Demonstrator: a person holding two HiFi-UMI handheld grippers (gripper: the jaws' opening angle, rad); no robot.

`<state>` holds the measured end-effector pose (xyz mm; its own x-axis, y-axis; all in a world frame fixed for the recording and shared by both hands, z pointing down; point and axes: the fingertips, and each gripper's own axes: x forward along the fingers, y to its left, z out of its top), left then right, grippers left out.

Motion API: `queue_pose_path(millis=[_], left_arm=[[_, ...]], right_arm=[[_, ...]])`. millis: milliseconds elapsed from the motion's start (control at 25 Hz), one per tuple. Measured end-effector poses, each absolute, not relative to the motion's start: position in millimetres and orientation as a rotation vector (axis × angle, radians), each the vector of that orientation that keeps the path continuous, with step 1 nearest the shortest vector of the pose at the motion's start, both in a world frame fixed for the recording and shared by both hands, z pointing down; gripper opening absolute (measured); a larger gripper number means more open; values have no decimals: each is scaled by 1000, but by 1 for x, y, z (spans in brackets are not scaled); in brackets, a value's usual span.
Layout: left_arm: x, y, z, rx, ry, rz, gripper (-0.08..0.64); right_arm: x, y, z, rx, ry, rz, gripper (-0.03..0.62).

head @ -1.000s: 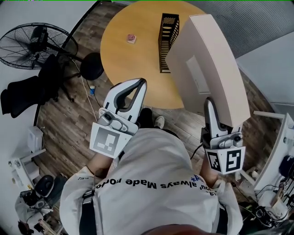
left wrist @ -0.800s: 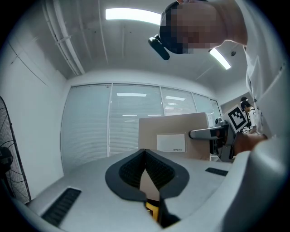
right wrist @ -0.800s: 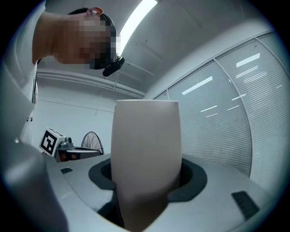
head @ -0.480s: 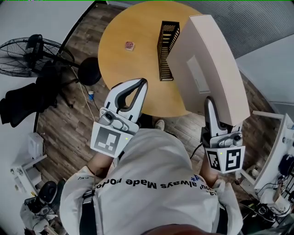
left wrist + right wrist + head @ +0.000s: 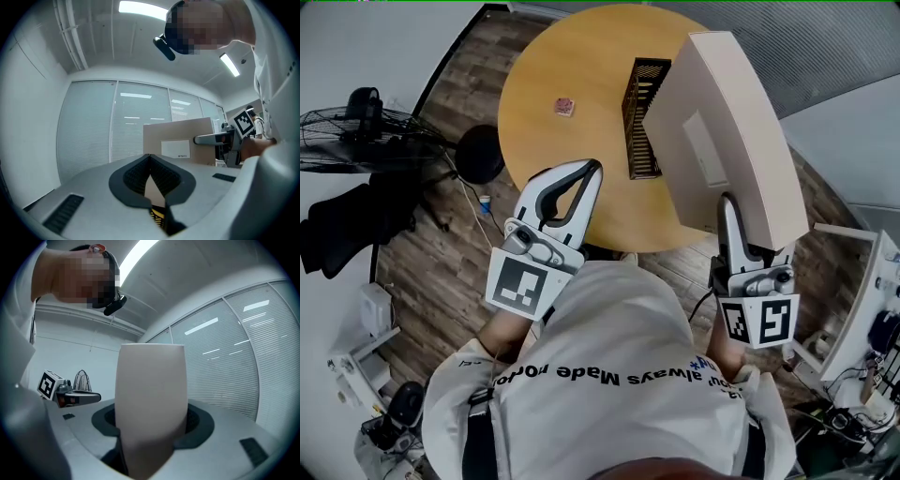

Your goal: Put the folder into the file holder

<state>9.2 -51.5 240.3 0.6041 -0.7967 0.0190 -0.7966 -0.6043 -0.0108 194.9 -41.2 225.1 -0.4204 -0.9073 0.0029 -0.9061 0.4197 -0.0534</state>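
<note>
A thick beige folder [image 5: 727,141] stands upright with my right gripper [image 5: 739,217] shut on its lower edge; in the right gripper view the folder [image 5: 150,399] fills the gap between the jaws. The black file holder [image 5: 640,117] stands on the round wooden table [image 5: 572,56], just left of the folder, which partly hides it. My left gripper [image 5: 584,175] hovers over the table's near edge, shut with its tips touching and nothing between them. In the left gripper view the folder [image 5: 180,140] and the right gripper [image 5: 220,139] show off to the right.
A small pink object [image 5: 565,107] lies on the table left of the file holder. On the wooden floor to the left stand a fan [image 5: 356,141], a black stool [image 5: 478,155] and a dark chair [image 5: 347,225]. White equipment [image 5: 872,309] stands at the right.
The table and file holder have come nearer and lower in the head view, and the fan has slid left. Both grippers keep their states, the right one still gripping the folder.
</note>
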Motion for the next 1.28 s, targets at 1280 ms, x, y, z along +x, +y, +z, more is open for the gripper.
queue_pose_path(millis=[1280], left_arm=[[-23,-130,273,-2940,1209,-39,25]], right_arm=[[153,-109,242,-1875,2519,-55,290]])
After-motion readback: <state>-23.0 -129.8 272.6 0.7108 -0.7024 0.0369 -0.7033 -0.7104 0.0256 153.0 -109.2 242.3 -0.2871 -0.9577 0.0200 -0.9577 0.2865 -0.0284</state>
